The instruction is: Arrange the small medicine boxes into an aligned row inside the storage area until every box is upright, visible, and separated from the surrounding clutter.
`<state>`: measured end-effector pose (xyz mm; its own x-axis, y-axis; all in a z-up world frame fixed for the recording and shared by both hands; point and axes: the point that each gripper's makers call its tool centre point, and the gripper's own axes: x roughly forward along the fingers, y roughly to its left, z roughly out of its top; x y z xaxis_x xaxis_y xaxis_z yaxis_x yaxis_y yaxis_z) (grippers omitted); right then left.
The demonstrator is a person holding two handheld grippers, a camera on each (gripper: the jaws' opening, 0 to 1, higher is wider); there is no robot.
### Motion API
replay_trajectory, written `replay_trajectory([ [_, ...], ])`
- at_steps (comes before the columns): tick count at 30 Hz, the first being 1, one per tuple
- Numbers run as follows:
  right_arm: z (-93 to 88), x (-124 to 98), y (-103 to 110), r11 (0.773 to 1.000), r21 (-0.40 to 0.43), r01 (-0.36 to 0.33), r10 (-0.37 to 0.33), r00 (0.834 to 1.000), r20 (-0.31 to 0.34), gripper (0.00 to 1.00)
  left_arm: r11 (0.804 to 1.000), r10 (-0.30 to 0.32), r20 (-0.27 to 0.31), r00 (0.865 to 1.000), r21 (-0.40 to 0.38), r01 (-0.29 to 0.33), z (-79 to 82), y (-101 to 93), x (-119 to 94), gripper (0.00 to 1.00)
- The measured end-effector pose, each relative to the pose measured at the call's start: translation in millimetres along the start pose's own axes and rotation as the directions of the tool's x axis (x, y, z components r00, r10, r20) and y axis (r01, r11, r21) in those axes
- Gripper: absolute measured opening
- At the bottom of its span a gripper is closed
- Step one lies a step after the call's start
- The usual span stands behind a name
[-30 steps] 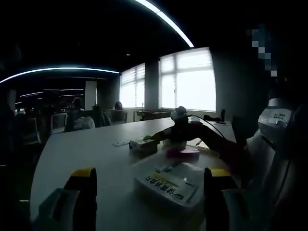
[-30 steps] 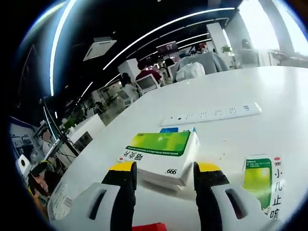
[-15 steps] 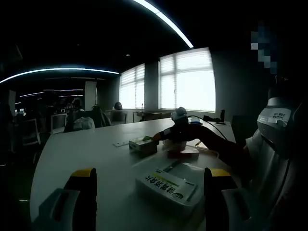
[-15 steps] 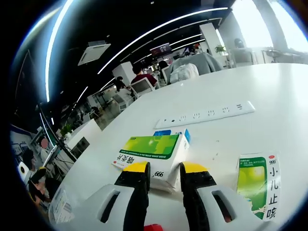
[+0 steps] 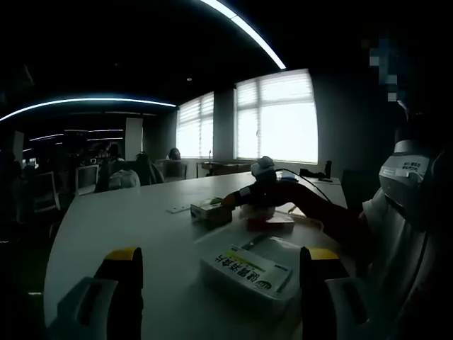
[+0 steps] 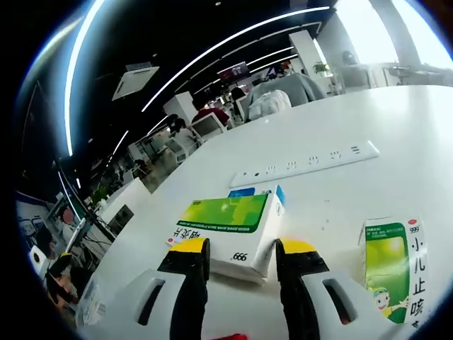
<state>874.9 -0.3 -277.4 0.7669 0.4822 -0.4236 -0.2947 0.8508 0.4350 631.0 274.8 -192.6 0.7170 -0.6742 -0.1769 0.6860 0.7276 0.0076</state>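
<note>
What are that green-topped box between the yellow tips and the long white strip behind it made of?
The green-topped box looks like thin printed cardboard with a slight sheen: sharp folded edges and printed lettering on its faces. The white strip looks like smooth moulded plastic, probably a power strip, judging by its row of socket holes.

A dim open office. The long white counter (image 5: 134, 219) runs toward bright windows (image 5: 276, 117) with blinds on the far wall, a dark pillar (image 5: 224, 126) between the two window bays. Thin light strips (image 5: 244, 32) curve across the black ceiling. In the right gripper view a white power strip (image 6: 304, 163) lies flat on the counter, a square ceiling vent (image 6: 132, 79) hangs overhead, and far desks carry monitors (image 6: 211, 125) and chairs, with people seated among them.
</note>
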Motion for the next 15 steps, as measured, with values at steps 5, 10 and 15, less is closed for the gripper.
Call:
replay_trajectory([
  [5, 0.1, 4.3, -1.5, 0.999, 0.046, -0.003, 0.002, 1.000, 0.016, 0.44, 1.000, 0.002, 0.015, 1.000, -0.001, -0.002, 4.6, 0.6, -1.5, 0.91],
  [10, -1.4, 9.1, 1.7, 0.996, 0.086, -0.025, 0.023, 0.999, 0.023, 0.44, 1.000, -0.003, 0.006, 1.000, 0.004, 0.003, 3.0, -1.3, -0.1, 0.91],
  [15, -1.2, 10.4, -1.6, 0.988, 0.150, -0.048, 0.043, 0.998, 0.035, 0.40, 1.000, -0.002, 0.005, 1.000, 0.005, 0.002, 2.6, -2.2, 0.8, 0.91],
])
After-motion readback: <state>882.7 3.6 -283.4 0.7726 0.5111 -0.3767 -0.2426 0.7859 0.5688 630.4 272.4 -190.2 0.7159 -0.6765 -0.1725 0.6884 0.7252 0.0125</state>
